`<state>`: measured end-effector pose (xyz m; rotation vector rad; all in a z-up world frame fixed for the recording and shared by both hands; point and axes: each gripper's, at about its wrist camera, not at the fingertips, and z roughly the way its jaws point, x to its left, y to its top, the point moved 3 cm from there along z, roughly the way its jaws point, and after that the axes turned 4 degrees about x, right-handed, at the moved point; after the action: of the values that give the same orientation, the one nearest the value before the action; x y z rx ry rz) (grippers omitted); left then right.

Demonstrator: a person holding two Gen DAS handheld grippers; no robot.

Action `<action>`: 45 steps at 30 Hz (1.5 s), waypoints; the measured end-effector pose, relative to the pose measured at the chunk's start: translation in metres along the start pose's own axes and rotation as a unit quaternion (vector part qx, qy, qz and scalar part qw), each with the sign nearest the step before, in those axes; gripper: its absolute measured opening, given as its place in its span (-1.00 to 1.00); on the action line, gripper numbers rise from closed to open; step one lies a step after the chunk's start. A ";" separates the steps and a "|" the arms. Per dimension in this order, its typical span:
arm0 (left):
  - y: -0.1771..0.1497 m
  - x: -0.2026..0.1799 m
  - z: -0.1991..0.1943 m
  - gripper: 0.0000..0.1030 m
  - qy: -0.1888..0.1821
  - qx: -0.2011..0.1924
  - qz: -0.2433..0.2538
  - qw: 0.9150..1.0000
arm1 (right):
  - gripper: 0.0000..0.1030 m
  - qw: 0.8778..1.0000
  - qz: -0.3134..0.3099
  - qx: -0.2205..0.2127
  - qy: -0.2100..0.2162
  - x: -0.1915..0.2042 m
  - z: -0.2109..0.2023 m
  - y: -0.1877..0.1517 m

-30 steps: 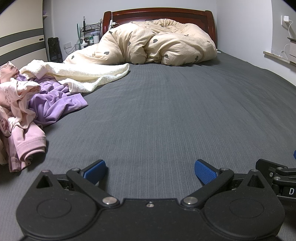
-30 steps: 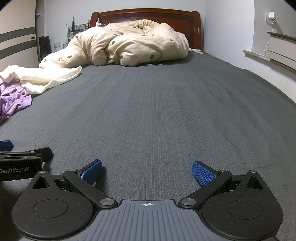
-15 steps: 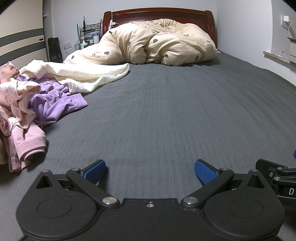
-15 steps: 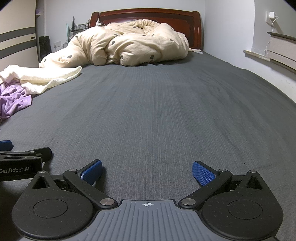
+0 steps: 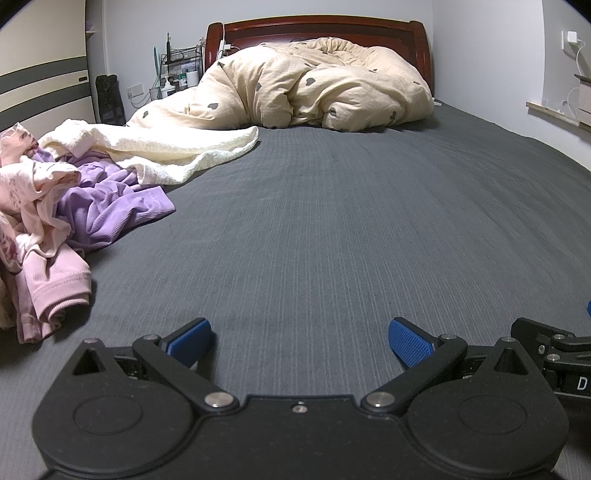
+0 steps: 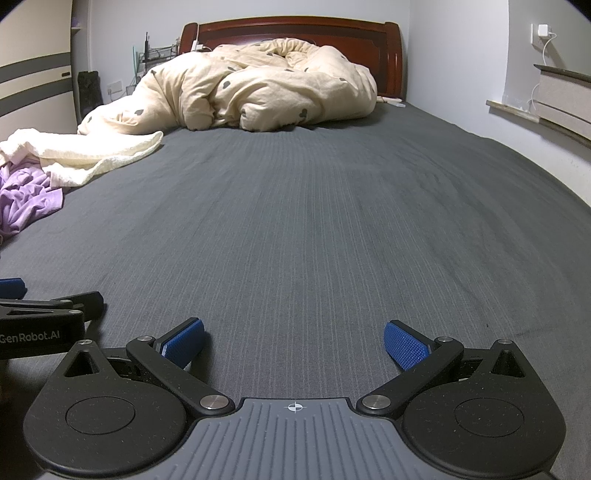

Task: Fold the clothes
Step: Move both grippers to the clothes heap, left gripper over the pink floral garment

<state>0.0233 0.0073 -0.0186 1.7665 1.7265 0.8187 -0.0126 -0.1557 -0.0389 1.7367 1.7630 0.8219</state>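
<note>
Both grippers sit low over the near end of a bed covered by a dark grey striped sheet (image 5: 332,221), side by side and close together. The left gripper (image 5: 300,341) has its blue-padded fingers (image 5: 408,341) spread wide apart with only bare sheet between them. The right gripper (image 6: 293,341) stands the same way, its jaws wide apart and holding nothing; part of its black body shows at the right edge of the left wrist view, and part of the left gripper's body, with a printed label, shows at the left edge of the right wrist view.

The clothes to be folded lie in a crumpled pile on the left side of the bed, well apart from both grippers. Nearest is a pink ribbed garment (image 5: 51,280), its cuff turned toward the foot of the bed. A pale pink printed garment (image 5: 29,184) lies bunched on top of it. Just beyond, touching both, is a purple ribbed top (image 5: 110,206), and a cream textured garment (image 5: 166,147) spreads past that toward the middle of the bed, overlapping the purple one.

At the head of the bed a beige duvet with dark heart shapes (image 5: 314,88) is heaped against a dark red wooden headboard (image 5: 317,27). A wire rack with small items (image 5: 181,66) stands left of the headboard.
</note>
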 end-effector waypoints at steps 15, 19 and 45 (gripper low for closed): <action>-0.001 0.034 -0.001 1.00 0.004 0.006 -0.007 1.000 | 1.00 1.000 -0.024 -0.001 0.011 0.016 -0.013 0.004; 0.004 0.066 -0.015 1.00 0.016 -0.002 -0.028 0.999 | 1.00 0.998 -0.060 -0.012 0.027 0.042 -0.031 0.013; 0.026 0.316 -0.056 0.55 0.132 -0.065 -0.181 0.972 | 0.43 0.928 -0.236 -0.047 0.286 0.305 -0.064 0.166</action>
<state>-0.0011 0.3197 0.0562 1.2458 2.0352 1.0086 0.0420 0.1430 0.1404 0.9795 2.3349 1.2397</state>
